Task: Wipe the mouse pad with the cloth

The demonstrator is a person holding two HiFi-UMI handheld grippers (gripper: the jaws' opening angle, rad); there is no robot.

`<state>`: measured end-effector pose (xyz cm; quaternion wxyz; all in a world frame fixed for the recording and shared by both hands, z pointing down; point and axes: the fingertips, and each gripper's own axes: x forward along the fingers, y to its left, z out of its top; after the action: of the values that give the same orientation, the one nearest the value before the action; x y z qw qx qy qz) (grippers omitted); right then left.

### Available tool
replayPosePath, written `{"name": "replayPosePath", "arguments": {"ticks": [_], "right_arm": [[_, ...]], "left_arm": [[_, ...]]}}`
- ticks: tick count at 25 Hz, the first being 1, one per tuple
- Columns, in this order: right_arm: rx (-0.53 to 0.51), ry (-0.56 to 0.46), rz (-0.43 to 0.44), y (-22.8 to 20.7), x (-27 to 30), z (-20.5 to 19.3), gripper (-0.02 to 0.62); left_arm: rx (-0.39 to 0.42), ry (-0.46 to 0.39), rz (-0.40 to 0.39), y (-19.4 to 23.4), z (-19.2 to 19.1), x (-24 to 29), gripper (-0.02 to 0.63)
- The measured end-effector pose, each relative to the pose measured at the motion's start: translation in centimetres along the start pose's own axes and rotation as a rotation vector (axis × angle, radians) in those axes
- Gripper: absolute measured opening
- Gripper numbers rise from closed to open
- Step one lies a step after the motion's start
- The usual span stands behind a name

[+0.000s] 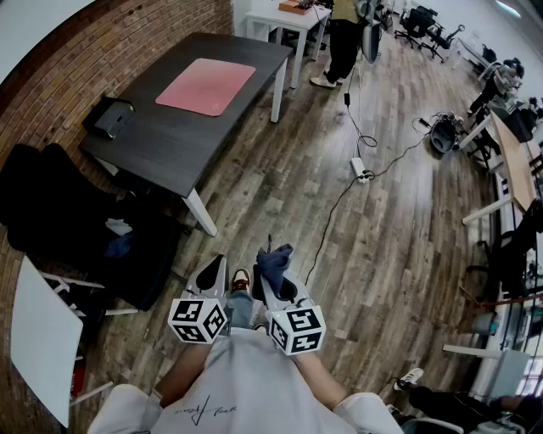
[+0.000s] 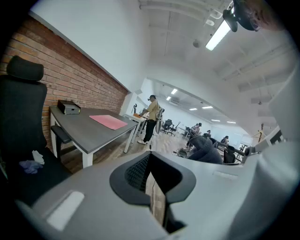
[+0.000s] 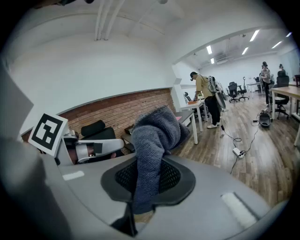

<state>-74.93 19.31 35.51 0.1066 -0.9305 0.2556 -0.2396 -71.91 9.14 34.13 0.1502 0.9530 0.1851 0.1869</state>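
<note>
Close to the body, the right gripper (image 3: 147, 177) has its jaws clenched on the grey cloth (image 3: 154, 136). The left gripper (image 2: 151, 177) has its jaws pressed together on nothing. The pink mouse pad (image 1: 205, 86) lies well apart at 11 o'clock on the dark tabletop (image 1: 170, 140), so I judge that the wiping is not yet begun.

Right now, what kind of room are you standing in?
Most likely an open-plan office or lab. A dark desk with a pink mouse pad stands against a brick wall. Office chairs and more desks stand further back, and a power strip with cables lies on the wood floor.
</note>
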Motion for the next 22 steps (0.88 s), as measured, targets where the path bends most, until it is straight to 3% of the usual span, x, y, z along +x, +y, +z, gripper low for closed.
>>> {"name": "replayPosePath", "arguments": {"ticks": [4, 13, 22], "right_arm": [[0.011, 0.013, 0.018, -0.5, 3.1, 1.8, 0.060], [0.062, 0.062, 0.064, -1.4, 10.7, 5.2, 0.063], [0.098, 0.040, 0.093, -1.5, 18.4, 8.8, 0.071]], "left_arm": [[0.029, 0.027, 0.004, 2.0, 1.3, 2.3, 0.000], [0.007, 0.083, -0.031, 6.4, 4.6, 8.7, 0.000], [0.015, 0.078, -0.084, 10.6, 7.8, 14.1, 0.000]]}}
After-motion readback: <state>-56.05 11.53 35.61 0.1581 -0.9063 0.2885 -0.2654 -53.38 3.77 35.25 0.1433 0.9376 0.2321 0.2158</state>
